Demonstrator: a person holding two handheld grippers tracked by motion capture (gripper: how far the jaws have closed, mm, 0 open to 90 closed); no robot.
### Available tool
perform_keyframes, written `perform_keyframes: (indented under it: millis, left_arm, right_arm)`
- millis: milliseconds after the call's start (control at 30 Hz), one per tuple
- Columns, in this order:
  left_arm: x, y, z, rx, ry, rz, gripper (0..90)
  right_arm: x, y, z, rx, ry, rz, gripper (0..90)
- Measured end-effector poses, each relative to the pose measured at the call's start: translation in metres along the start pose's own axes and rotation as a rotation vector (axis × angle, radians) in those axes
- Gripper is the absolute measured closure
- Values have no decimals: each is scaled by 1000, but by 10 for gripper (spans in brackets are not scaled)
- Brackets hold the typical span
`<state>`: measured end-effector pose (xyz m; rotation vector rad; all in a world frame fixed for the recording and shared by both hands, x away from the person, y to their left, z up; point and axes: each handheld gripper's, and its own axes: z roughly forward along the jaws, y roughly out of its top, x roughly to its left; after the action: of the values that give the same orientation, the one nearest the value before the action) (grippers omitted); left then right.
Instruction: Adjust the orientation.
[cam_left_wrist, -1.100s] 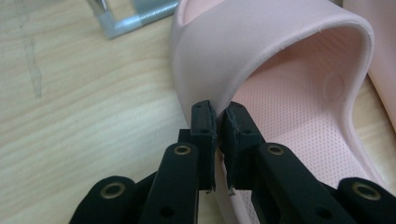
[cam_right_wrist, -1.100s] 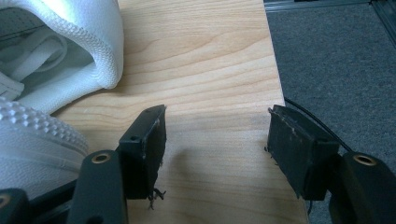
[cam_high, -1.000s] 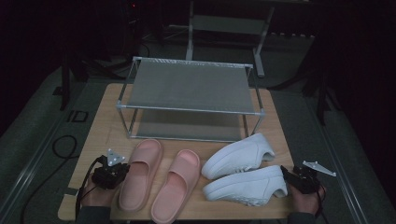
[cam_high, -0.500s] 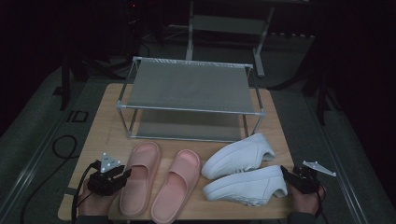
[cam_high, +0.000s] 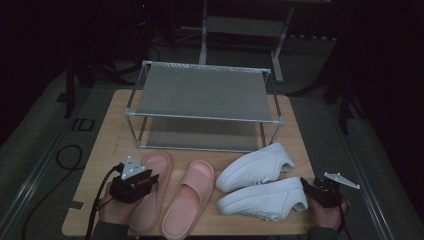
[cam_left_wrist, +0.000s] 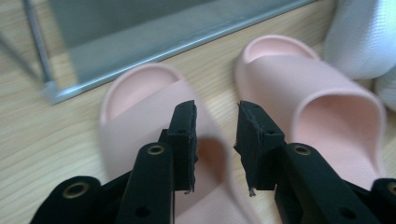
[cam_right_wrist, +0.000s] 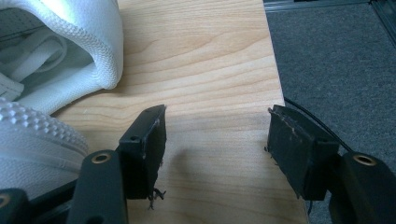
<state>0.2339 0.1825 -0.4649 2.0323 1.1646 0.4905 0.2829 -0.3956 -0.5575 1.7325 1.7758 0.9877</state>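
Two pink slippers lie side by side at the front of the wooden table (cam_high: 110, 135), the left slipper (cam_high: 159, 164) and the right slipper (cam_high: 192, 197). Beside them are two white sneakers, one farther (cam_high: 257, 166) and one nearer (cam_high: 265, 199). My left gripper (cam_high: 152, 179) hovers over the left slipper. In the left gripper view its jaws (cam_left_wrist: 217, 135) stand a little apart, straddling the inner edge of the left slipper's (cam_left_wrist: 135, 93) strap, with the right slipper (cam_left_wrist: 299, 79) alongside. My right gripper (cam_high: 320, 192) is behind the nearer sneaker's heel. It is wide open (cam_right_wrist: 217, 140) over bare wood, with a sneaker heel (cam_right_wrist: 93, 42) to its left.
A two-tier metal shoe rack (cam_high: 202, 92) with grey shelves stands across the back half of the table; its lower rail (cam_left_wrist: 154, 46) is just beyond the slippers. The table's right edge is close to my right gripper, with grey carpet (cam_right_wrist: 336, 56) below it.
My left gripper has moved right, from beside the left slipper to over it. The right gripper and all the shoes have stayed put.
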Motion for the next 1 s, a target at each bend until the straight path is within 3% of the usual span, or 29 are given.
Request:
perform_keyframes:
  millis: [167, 300, 567, 733, 1000]
  left_arm:
    - [-16, 8, 13, 2, -58, 35, 694]
    - [-24, 10, 24, 16, -77, 52, 719]
    - [-30, 10, 37, 60, -85, 68, 789]
    - [-34, 9, 43, 89, -83, 94, 887]
    - [-44, 7, 39, 107, -102, 113, 846]
  right_arm:
    - [0, 0, 0, 0, 2, -1, 364]
    - [0, 0, 0, 0, 1, -2, 364]
    - [0, 0, 0, 0, 1, -1, 363]
    - [0, 0, 0, 0, 2, 0, 364]
    - [0, 0, 0, 0, 4, 1, 364]
